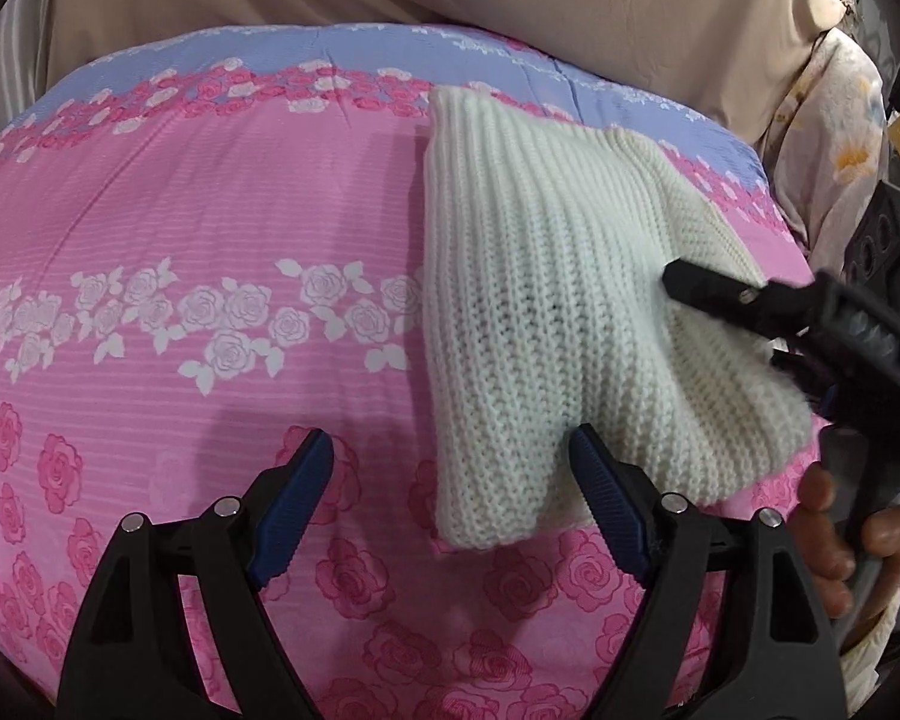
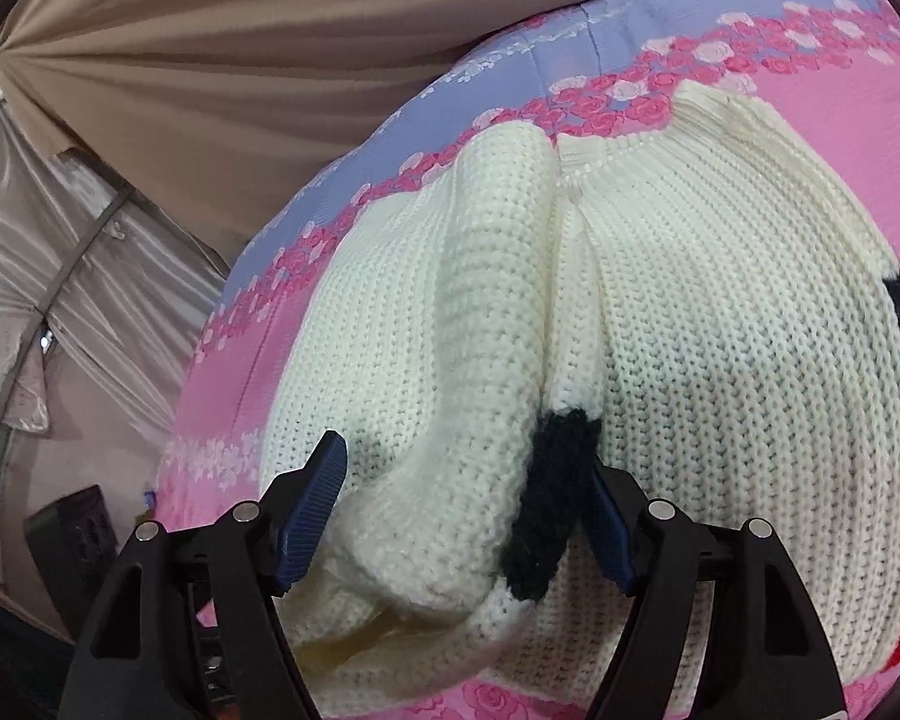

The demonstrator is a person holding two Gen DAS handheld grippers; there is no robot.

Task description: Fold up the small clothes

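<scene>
Fingers (image 1: pixel 306 510) of the left gripper (image 1: pixel 450 510) stand wide apart with nothing between them, the blue pads hovering just over the pink bedspread (image 1: pixel 210 210); the right-hand pad sits at the near left edge of the white knit sweater (image 1: pixel 546 312), seeming to touch it or overlap its hem, though contact cannot be told for sure. Across the garment, the right gripper (image 2: pixel 459 510) also has its fingers (image 2: pixel 315 498) spread, and a thick rolled fold of the sweater (image 2: pixel 570 300) bulges up between them; neither pad presses into the knit, so the cloth lies between the jaws rather than being pinched. A black knitted patch (image 2: pixel 555 492) on the fold rests against the inner face of the right-hand pad. From the left wrist view the right gripper (image 1: pixel 720 306) comes in from the right edge, its dark fingertip over the sweater's far right side, with the person's right hand (image 1: pixel 840 540) wrapped round the handle below. The sweater lies partly folded on the right half of the bedspread, ribbed hem toward the far edge, where the pink rose print gives way to a lavender band (image 1: pixel 390 54). Beyond the bed hangs a beige curtain (image 2: pixel 240 48), and a floral cloth (image 1: pixel 834 138) shows at the right.
</scene>
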